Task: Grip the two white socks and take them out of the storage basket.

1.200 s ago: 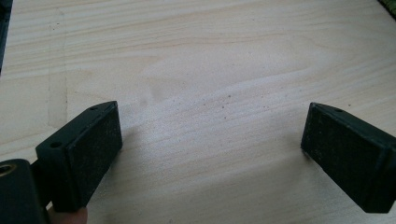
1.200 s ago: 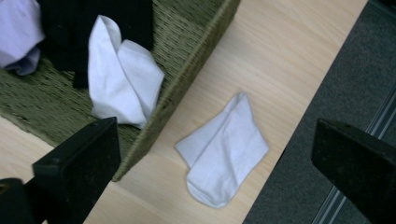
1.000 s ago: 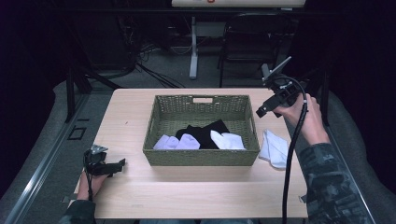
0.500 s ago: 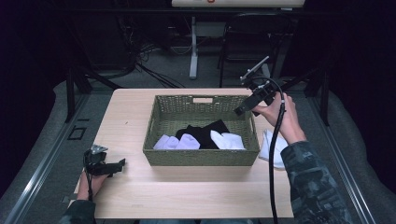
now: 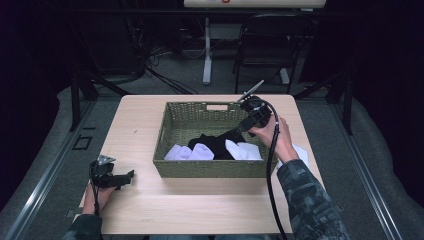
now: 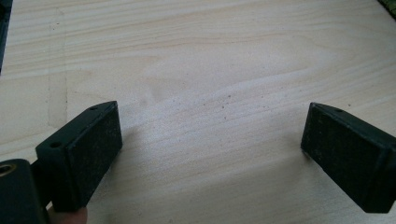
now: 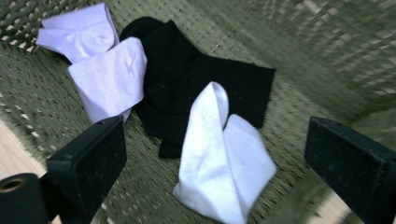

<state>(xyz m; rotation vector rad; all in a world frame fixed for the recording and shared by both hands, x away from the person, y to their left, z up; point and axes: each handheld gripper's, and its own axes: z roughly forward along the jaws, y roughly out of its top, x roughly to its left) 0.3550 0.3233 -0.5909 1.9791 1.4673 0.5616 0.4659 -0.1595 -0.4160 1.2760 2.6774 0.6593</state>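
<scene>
A green woven basket sits mid-table and holds black socks and white socks. My right gripper reaches over the basket's right rim, open, jaws pointing down at the socks. In the right gripper view a folded white sock lies between the wide-apart jaws, with a black sock behind it and two more white socks at the upper left. My left gripper rests open on the table at the front left, with bare wood between its jaws.
Another white cloth lies on the table right of the basket, partly behind my right hand. The wooden table has free room in front of the basket. A chair and stand stand beyond the far edge.
My right gripper has moved left and down, from above the table's right edge to inside the basket's right side. The left gripper has stayed put.
</scene>
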